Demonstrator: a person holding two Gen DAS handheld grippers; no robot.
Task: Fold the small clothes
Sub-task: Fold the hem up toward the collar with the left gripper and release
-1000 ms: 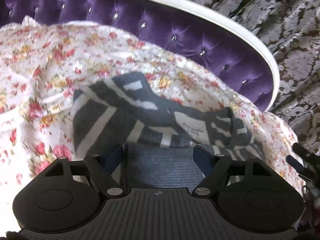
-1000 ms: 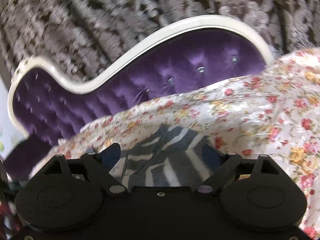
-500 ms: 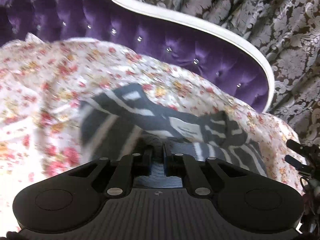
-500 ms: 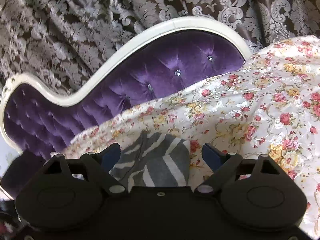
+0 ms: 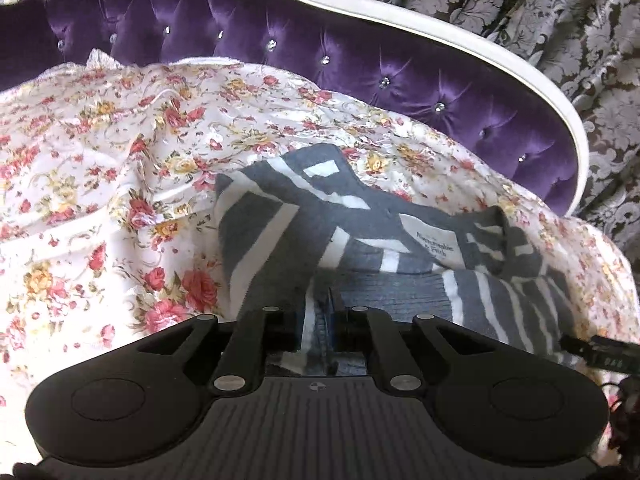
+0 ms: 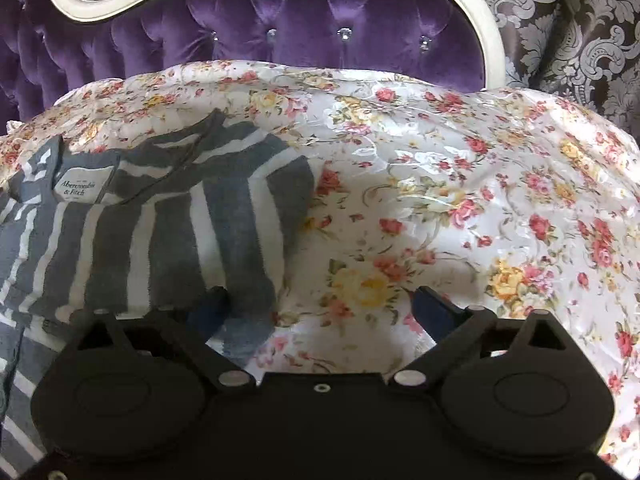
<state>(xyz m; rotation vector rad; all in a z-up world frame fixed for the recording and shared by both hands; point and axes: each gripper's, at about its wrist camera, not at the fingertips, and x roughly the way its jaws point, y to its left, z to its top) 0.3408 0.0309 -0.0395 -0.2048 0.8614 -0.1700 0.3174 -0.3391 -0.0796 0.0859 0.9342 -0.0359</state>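
The floral bedspread (image 6: 460, 200) gives a broad flat base, and the striped grey top (image 6: 160, 232) lies spread on it near the purple headboard (image 6: 300, 28) for folding. The left tongs (image 5: 326, 328) have just closed, clamped on its near edge, probably to lift a fold. The right tongs (image 6: 320, 308) have just been opening and stand wide apart over the top's corner, gripping nothing.

Closed my left gripper (image 5: 320, 320) jaws from wide apart down onto near edge of striped top (image 5: 280, 248); fabric now pinched between them and bunched up at pads. My right gripper (image 6: 316, 304) tipped downward and rolled: headboard (image 6: 280, 20) climbed to top of its view, flowered bedspread (image 6: 480, 200) filled most of it. Right jaws just been opening wider, top's corner and bedspread lying between them, unpinched. Top's label (image 6: 78, 190) came into right view.
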